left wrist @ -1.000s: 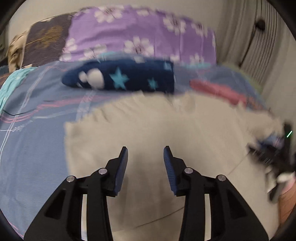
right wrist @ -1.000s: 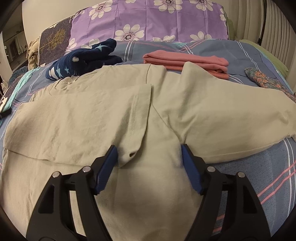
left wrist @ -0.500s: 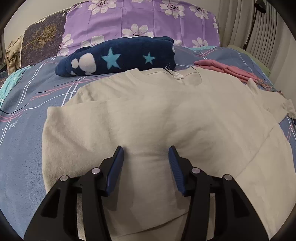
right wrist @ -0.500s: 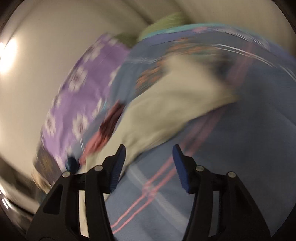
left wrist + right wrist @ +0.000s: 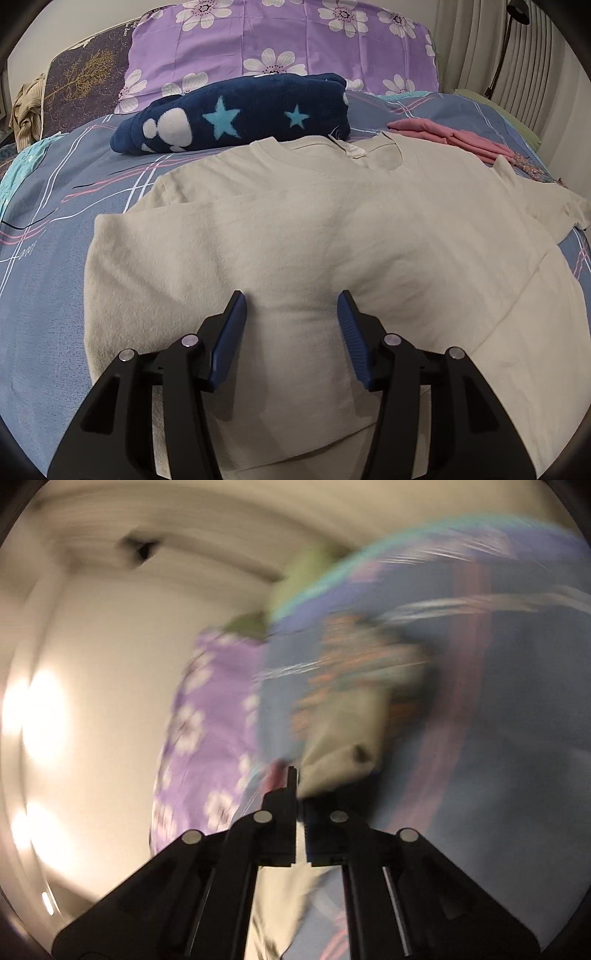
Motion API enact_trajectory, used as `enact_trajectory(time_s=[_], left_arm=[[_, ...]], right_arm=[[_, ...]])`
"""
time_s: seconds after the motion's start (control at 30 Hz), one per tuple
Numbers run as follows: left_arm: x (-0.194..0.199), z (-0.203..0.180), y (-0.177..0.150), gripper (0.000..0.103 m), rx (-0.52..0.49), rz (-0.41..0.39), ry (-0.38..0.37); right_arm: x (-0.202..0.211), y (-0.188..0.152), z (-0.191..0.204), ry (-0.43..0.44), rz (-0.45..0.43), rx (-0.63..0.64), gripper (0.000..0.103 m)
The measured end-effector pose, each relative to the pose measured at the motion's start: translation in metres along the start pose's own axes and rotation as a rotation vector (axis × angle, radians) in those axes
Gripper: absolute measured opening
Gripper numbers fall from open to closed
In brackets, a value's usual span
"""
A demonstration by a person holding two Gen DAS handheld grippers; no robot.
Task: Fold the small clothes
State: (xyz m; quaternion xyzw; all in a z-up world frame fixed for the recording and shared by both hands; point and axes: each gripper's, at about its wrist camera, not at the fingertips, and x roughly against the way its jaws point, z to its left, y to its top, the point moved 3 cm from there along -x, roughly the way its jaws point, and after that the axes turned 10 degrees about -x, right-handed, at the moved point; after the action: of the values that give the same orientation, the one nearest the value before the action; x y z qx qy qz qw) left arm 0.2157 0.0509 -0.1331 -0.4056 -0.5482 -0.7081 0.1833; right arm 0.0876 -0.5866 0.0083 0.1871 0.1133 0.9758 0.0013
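Beige t-shirt (image 5: 295, 229) is lying spread across the middle of the left wrist frame on the striped blue bedsheet (image 5: 48, 266), its left side already folded in, its collar toward the navy star blanket (image 5: 236, 114) in the upper centre and the pink folded clothes (image 5: 454, 138) at upper right. Left gripper (image 5: 291, 310) is hovering low over the shirt's lower middle with its jaws about half open and nothing pinched between them. Right gripper (image 5: 297, 775), in its blurred view, is clamped shut on what looks like the edge of the shirt's sleeve (image 5: 343, 746), at the frame's centre. To do this fold well, I would say the right hand should be carrying that sleeve straight across while the left is pinning the body flat, so no crease is dragging. Compared with a second earlier, the right jaws were wide over the shirt and are now closed, the view having rolled over; the left jaws are standing slightly wider.
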Motion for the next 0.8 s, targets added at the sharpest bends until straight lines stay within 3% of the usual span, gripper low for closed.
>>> enact_trajectory(time_s=[0.17,0.27,0.37,0.5,0.63,0.8], left_arm=[[0.000,0.000,0.000,0.053,0.000,-0.003,0.001],[0.000,0.001,-0.001,0.054,0.005,-0.006,-0.005],[0.000,0.002,-0.001,0.054,0.009,-0.008,-0.009],[0.000,0.003,-0.001,0.054,0.018,-0.012,-0.021],[0.000,0.004,-0.001,0.058,0.029,-0.019,-0.054],[0.008,0.006,0.002,0.064,0.067,-0.044,-0.107]], right_arm=[[-0.042,-0.112,0.109,0.182,0.252,0.256,0.004],[-0.081,-0.221,0.157,0.250,0.477,0.397,0.004],[-0.109,-0.308,0.170,0.254,0.656,0.490,0.004],[-0.135,-0.406,0.139,0.133,0.828,0.635,0.004],[-0.135,-0.436,0.096,0.047,0.883,0.715,0.004],[-0.121,-0.455,0.073,0.043,0.869,0.815,0.010]])
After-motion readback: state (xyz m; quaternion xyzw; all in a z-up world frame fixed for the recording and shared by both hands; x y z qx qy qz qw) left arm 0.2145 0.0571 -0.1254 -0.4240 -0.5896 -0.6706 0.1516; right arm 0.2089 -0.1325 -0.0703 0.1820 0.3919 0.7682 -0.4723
